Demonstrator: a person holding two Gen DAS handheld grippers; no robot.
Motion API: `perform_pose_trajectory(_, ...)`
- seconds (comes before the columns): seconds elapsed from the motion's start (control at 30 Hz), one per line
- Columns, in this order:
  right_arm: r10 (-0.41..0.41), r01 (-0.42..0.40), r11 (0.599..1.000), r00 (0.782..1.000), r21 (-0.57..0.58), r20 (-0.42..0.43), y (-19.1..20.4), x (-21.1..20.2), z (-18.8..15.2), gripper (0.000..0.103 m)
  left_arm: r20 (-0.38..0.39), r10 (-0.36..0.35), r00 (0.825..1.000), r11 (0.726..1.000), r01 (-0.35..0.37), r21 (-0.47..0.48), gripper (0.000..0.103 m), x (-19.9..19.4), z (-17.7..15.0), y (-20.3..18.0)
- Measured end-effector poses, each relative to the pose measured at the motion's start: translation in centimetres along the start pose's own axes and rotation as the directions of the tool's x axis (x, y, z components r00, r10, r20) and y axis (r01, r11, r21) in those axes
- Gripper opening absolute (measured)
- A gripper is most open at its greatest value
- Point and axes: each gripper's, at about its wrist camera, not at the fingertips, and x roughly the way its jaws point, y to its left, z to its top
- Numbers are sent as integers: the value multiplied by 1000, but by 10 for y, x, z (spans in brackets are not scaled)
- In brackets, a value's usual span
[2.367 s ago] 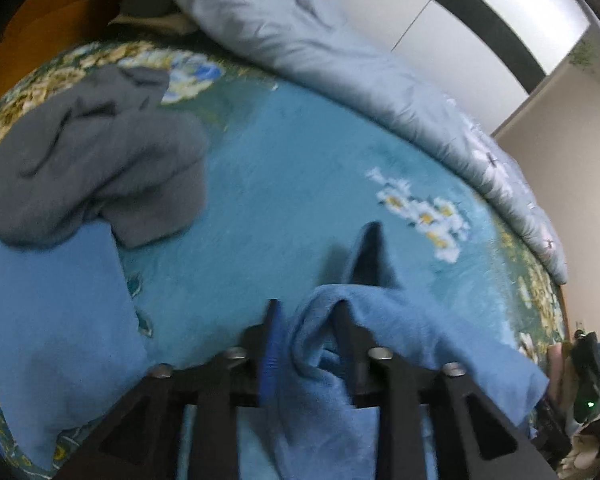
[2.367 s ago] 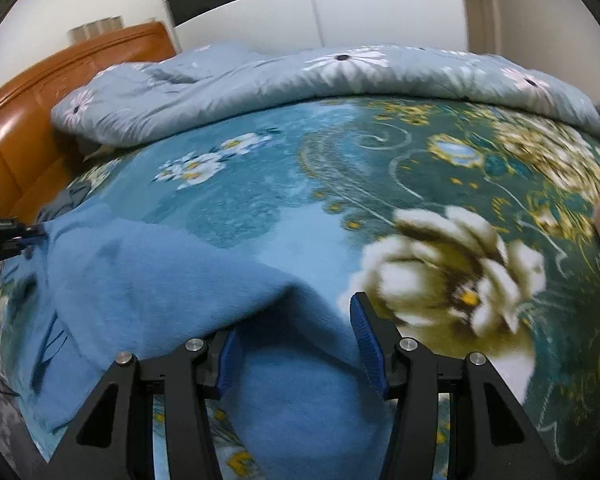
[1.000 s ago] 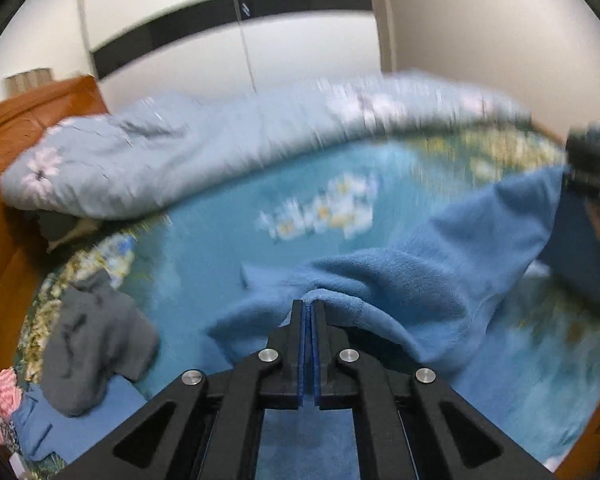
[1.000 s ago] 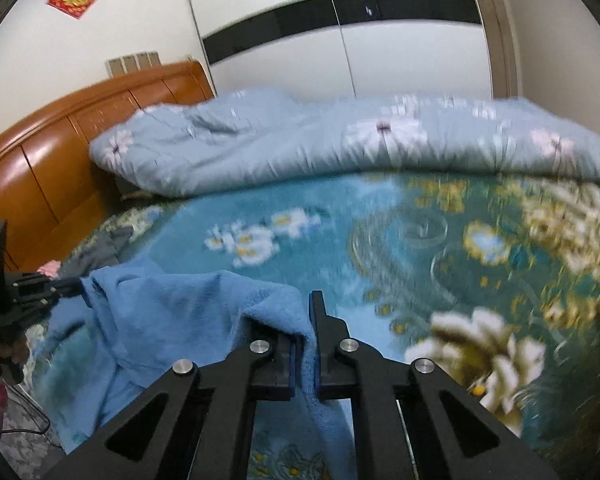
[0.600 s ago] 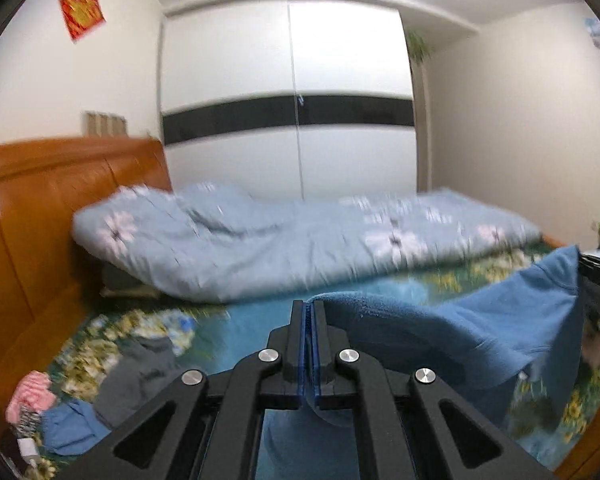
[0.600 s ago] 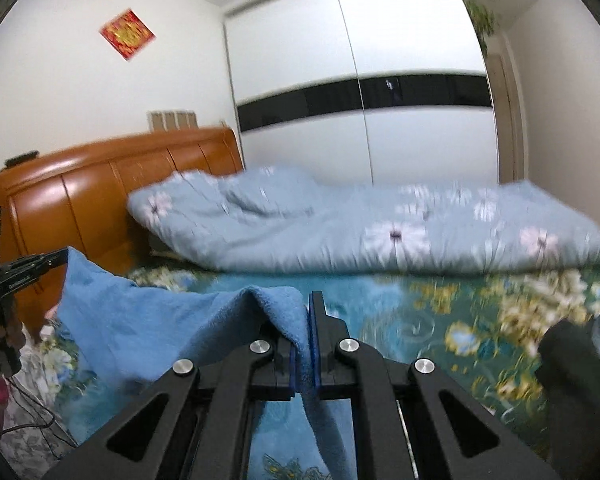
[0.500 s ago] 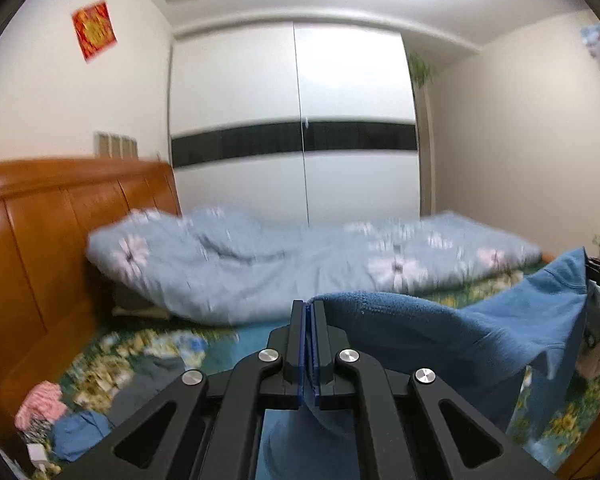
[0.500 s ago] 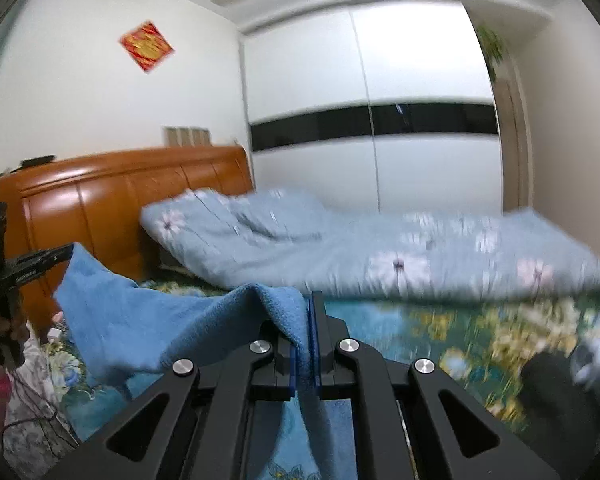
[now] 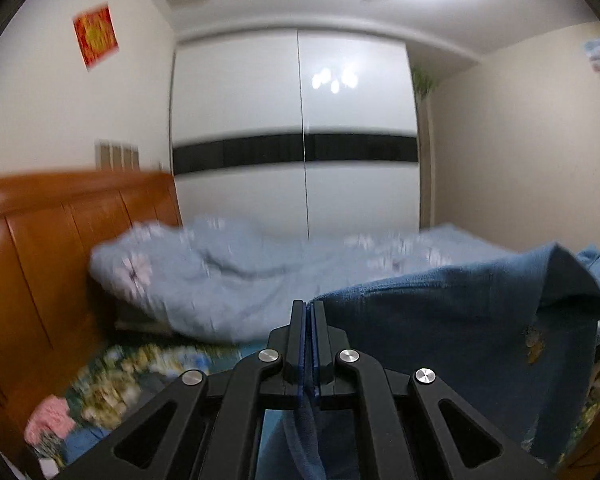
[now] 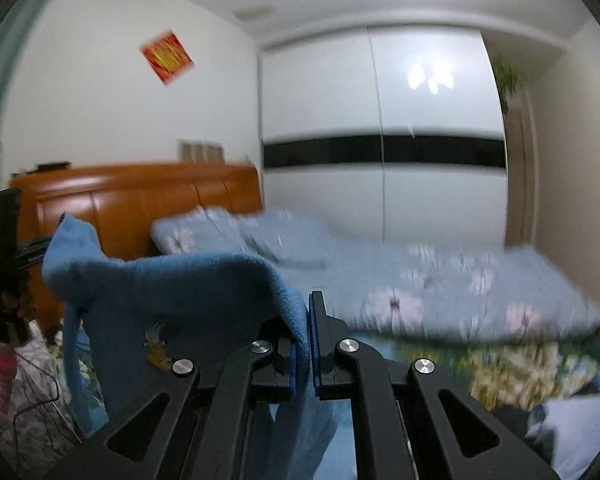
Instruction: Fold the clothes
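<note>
— What sort of place is this?
— A bedroom in a home. There's a bed with an orange wooden headboard [image 9: 60, 240] and a rumpled pale blue floral duvet [image 10: 440, 292].
— Anything else?
— A white sliding wardrobe [image 9: 296, 136] with a black band fills the far wall, and a red paper decoration [image 10: 167, 57] hangs on the wall.

Blue fleece garment [image 9: 440, 332] with small cartoon print, hanging spread above bed.
</note>
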Motion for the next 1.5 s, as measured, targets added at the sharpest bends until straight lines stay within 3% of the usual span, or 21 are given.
perform_pose_trajectory(0.07, -39, 43, 999, 992, 33, -117, -17, 51, -23, 6, -98, -2, 995, 1000, 0, -21, 3, 47, -23, 0)
perform_pose_trajectory(0.13, -78, 95, 994, 970, 62, -230, -33, 100, -52, 6, -200, -6, 980, 999, -3, -45, 3, 94, -52, -1)
perform_pose_trajectory(0.3, -79, 147, 979, 912, 142, -403, -69, 185, -110, 6, -400, -27, 916, 997, -5, -79, 3, 192, -120, -14)
perform_pose_trajectory(0.4, -72, 178, 967, 881, 185, -468, -91, 220, -136, 6, -450, -22, 893, 994, -27, -103, 3, 225, -137, -10)
perform_pose_trajectory(0.57, -16, 225, 912, 854, 342, -521, -137, 275, -164, 6, -524, -14, 852, 987, -72, -143, 3, 279, -161, 3)
perform_pose_trajectory(0.77, 17, 306, 862, 779, 403, -627, -158, 327, -197, 6, -607, -11, 794, 974, -129, -186, 2, 342, -189, 18)
perform_pose_trajectory(0.87, 8, 308, 871, 771, 384, -637, -158, 334, -201, 6, -647, -12, 762, 966, -159, -205, 2, 374, -203, 26)
perform_pose_trajectory(0.9, 5, 307, 874, 769, 377, -639, -158, 336, -202, 6, -650, -24, 760, 962, -158, -221, 2, 378, -206, 28)
perform_pose_trajectory(1.0, -9, 289, 899, 762, 328, -648, -154, 335, -200, 6, -630, -78, 773, 951, -132, -280, 2, 368, -211, 32)
perform_pose_trajectory(1.07, -21, 288, 904, 768, 315, -641, -152, 329, -197, 13, -616, -88, 782, 950, -120, -288, 2, 356, -208, 31)
perform_pose_trajectory(1.1, -25, 281, 907, 778, 313, -628, -151, 324, -193, 19, -603, -98, 792, 949, -108, -296, 3, 348, -204, 30)
perform_pose_trajectory(1.13, -27, 272, 911, 789, 311, -613, -150, 318, -189, 37, -588, -99, 803, 951, -98, -294, 3, 338, -198, 28)
perform_pose_trajectory(1.17, -29, 264, 914, 801, 309, -598, -148, 313, -186, 47, -572, -95, 815, 954, -90, -286, 3, 326, -192, 24)
perform_pose_trajectory(1.27, -51, 239, 931, 833, 275, -551, -138, 285, -172, 48, -516, -81, 853, 964, -65, -259, 7, 288, -177, 10)
perform_pose_trajectory(1.3, -53, 226, 939, 841, 260, -539, -132, 273, -169, 48, -489, -77, 869, 966, -56, -251, 17, 271, -175, 4)
perform_pose_trajectory(1.33, -52, 210, 946, 848, 246, -527, -125, 261, -168, 48, -461, -73, 885, 969, -47, -243, 37, 255, -173, -2)
perform_pose_trajectory(1.4, -37, 177, 959, 852, 220, -521, -113, 236, -172, 49, -408, -78, 909, 971, -23, -237, 63, 220, -173, -12)
perform_pose_trajectory(1.5, -7, 133, 972, 840, 194, -542, -93, 196, -194, 49, -372, -89, 924, 976, 7, -216, 65, 182, -183, -26)
